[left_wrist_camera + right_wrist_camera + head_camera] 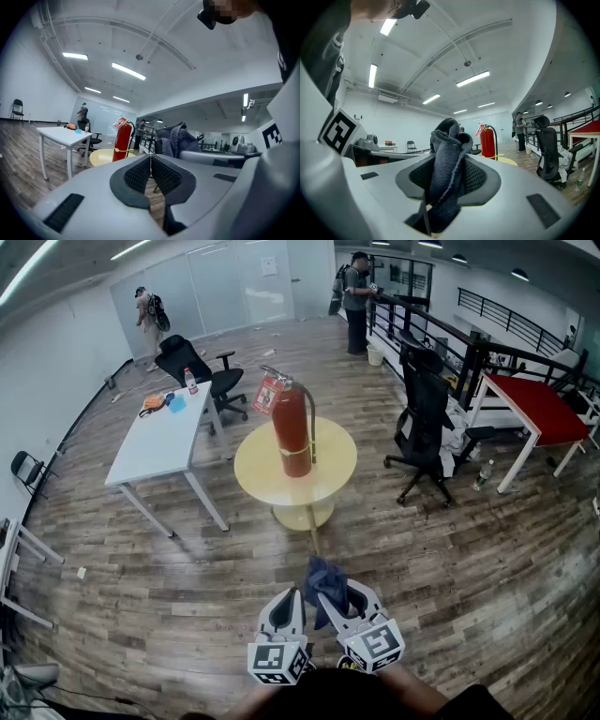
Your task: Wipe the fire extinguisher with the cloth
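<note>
A red fire extinguisher (292,430) with a black hose and a red tag stands upright on a round yellow table (328,479). It also shows far off in the left gripper view as the fire extinguisher (123,140) and in the right gripper view as the fire extinguisher (488,143). My right gripper (330,599) is shut on a dark blue cloth (325,579), which bunches up between the jaws as the cloth (447,161). My left gripper (288,602) is shut with nothing in it, close beside the right one. Both grippers are held low, well short of the table.
A white rectangular table (159,435) with small items stands left of the round table. Black office chairs (425,423) stand to the right, another chair (197,368) behind. A red table (539,409) and a railing are at the far right. Two people stand far off.
</note>
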Available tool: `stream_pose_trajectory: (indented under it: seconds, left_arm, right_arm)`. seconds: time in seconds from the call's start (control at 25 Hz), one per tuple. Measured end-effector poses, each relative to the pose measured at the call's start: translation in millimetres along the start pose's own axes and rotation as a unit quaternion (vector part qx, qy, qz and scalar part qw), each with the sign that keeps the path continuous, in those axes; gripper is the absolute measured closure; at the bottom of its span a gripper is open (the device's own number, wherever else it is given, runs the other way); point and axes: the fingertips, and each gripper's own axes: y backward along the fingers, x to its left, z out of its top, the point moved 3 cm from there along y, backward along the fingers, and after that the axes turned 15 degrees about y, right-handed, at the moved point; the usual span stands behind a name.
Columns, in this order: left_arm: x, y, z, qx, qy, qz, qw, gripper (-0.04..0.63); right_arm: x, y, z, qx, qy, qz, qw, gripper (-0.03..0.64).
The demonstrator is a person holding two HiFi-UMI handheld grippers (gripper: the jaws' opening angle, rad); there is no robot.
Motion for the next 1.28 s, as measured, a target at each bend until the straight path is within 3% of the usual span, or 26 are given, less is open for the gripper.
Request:
stream_pose_trajectory:
  seconds: [0.44, 0.64, 0.8, 1.0, 1.16, 1.28]
  left_arm:
    - [10.9, 4.0, 1.7, -0.004, 0.009, 0.004, 0.9999, 0.572]
    - [27.9, 20.6, 4.6, -0.012, 0.012, 0.010, 0.9998, 0.572]
    - [44.0, 3.4, 18.0, -0.026, 0.005, 0.004, 0.9996, 0.572]
    - [75.9, 0.2, 21.1, -0.016, 0.015, 0.031, 0.9993, 0.572]
    - [97.5, -3.1, 22.7, -0.009, 0.019, 0.037, 0.9991, 0.572]
    - [107.8, -16.8, 23.1, -0.003, 0.021, 0.039, 0.9990, 0.572]
  right_arm:
    - [9.1, -8.5, -4.8, 0.009, -0.001, 0.003, 1.000, 0.469]
    - [19.2, -8.8, -2.0, -0.014, -0.019, -0.002, 1.000, 0.469]
    - [-6.2, -23.1, 3.1, -0.030, -0.012, -0.028, 0.999, 0.469]
    - [-17.2, -40.5, -12.2, -0.007, -0.047, -0.033, 0.998, 0.475]
    - [-11.3, -52.0, -18.1, 0.008, -0.037, -0.033, 0.999, 0.477]
    - [-19.3, -64.4, -26.8, 0.025, -0.057, -0.038, 0.997, 0.477]
